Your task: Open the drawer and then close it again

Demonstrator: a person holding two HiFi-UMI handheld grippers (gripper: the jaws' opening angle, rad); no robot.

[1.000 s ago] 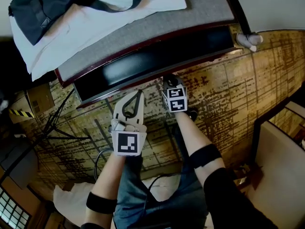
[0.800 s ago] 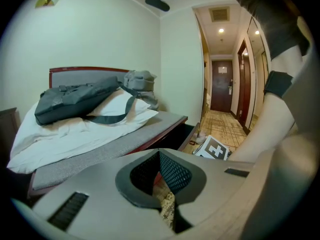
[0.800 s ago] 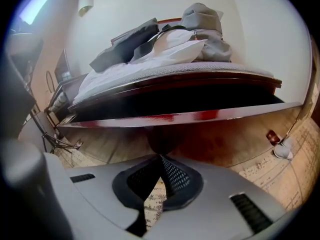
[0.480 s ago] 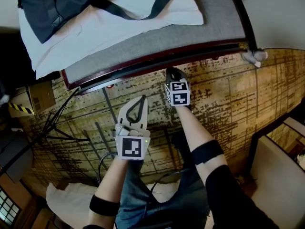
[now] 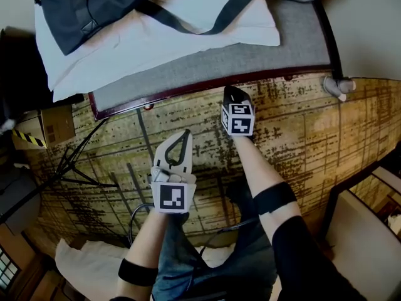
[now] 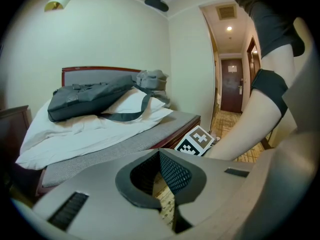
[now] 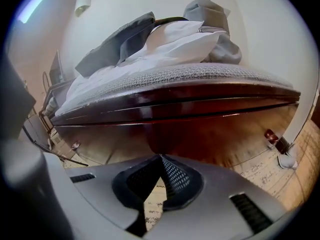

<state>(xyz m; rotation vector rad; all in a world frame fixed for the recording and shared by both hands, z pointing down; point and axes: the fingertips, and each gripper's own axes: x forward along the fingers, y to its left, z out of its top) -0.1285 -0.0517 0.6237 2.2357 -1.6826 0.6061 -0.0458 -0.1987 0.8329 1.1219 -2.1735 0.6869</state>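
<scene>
The drawer [image 7: 175, 129] is a dark red wood panel under the bed [image 5: 207, 83], pushed in flush with the frame. My right gripper [image 5: 229, 93] is shut and empty, its tips right at the drawer front just below the bed's edge; whether they touch it is hidden. In the right gripper view the right gripper [image 7: 160, 156] points at the glossy panel. My left gripper [image 5: 183, 134] is shut and empty and hangs over the patterned floor, well short of the bed. The left gripper view shows the left gripper [image 6: 159, 152] with the right gripper's marker cube [image 6: 197, 141] beyond it.
A black bag [image 5: 94, 5] lies on white bedding [image 5: 156, 36] on the bed. A cardboard box [image 5: 53, 125] and black cables [image 5: 81, 168] sit at the left. A white slipper [image 5: 338, 86] lies by the bed's right corner. A pale cabinet [image 5: 366, 231] stands at lower right.
The drawer has slid from open, with its dark inside showing, to fully under the bed. My right gripper followed it toward the bed. The left gripper shifted a little.
</scene>
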